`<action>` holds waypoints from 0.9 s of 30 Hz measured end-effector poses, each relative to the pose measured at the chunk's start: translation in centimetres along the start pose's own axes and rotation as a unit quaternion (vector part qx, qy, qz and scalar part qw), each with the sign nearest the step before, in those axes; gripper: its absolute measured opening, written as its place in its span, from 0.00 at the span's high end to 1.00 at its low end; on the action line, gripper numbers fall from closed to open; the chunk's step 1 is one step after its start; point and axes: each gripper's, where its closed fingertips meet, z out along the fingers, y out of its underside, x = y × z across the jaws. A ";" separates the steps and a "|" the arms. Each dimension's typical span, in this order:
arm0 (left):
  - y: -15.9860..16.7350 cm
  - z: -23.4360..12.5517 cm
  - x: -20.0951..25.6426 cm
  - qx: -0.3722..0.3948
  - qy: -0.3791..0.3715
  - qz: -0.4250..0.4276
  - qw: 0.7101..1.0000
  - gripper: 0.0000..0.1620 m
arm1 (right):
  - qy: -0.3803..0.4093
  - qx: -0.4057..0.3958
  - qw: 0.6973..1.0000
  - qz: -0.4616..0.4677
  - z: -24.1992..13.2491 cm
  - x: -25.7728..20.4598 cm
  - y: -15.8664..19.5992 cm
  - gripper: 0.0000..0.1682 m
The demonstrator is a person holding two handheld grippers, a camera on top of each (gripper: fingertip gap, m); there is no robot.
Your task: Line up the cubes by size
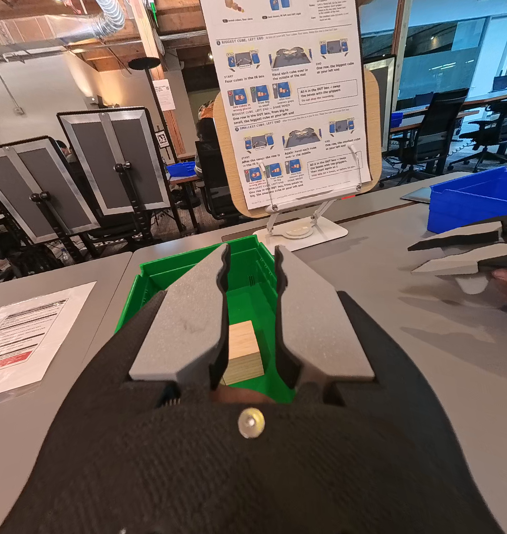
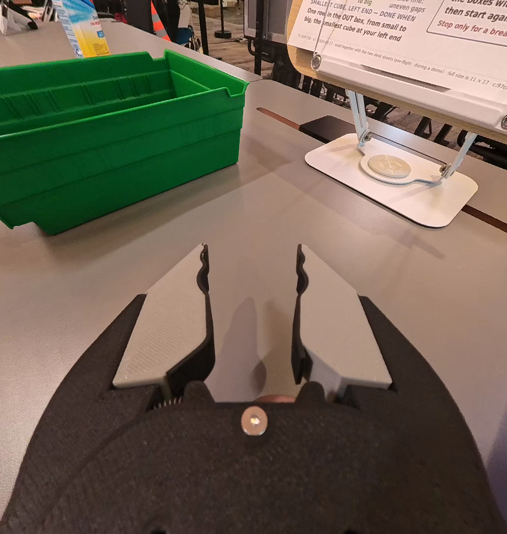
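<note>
Green plastic bin (image 1: 255, 291) on grey table (image 1: 347, 303), viewed along left gripper (image 1: 251, 254). Jaws parted above bin interior, gripping nothing. Pale wooden cube (image 1: 243, 351) on bin floor at near end, seen through the gap between grey fingers (image 1: 188, 323), beside the left finger's inner edge; contact not discernible. Right gripper (image 1: 411, 258) at frame right, low over table, turned sideways, well apart from bin. Blue bin (image 1: 472, 199) beyond it. White sheet stand (image 1: 301, 231) behind green bin; printed sheet in sleeve (image 1: 24, 332) at left.

Right wrist view: right gripper (image 2: 252, 245) over bare table (image 2: 275, 208), jaws spread, empty. Green bin (image 2: 116, 156) ahead left; stand base (image 2: 391, 185) ahead right.
</note>
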 end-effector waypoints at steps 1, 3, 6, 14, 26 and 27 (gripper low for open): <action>0.0 0.0 0.0 0.000 0.000 0.000 1.000 0.83 | 0.000 0.000 1.000 0.000 0.0 0.0 0.0 0.65; 0.0 0.0 0.0 0.000 0.000 0.001 1.000 0.83 | -0.001 0.000 1.000 0.001 0.0 0.0 0.0 0.65; 0.0 0.0 0.0 0.000 0.000 0.000 1.000 0.83 | 0.000 0.000 1.000 0.001 0.0 0.0 0.0 0.65; 0.7 0.1 0.5 -0.018 0.024 0.005 1.000 0.83 | -0.001 -0.001 1.000 0.000 0.0 0.0 0.0 0.65; 3.3 4.3 2.5 -0.170 0.256 0.195 0.931 0.70 | 0.000 0.004 1.000 0.001 -0.1 0.0 -0.2 0.65; 4.0 4.5 2.4 -0.186 0.277 0.225 0.915 0.68 | 0.001 0.004 1.000 -0.001 -0.2 0.0 -0.3 0.65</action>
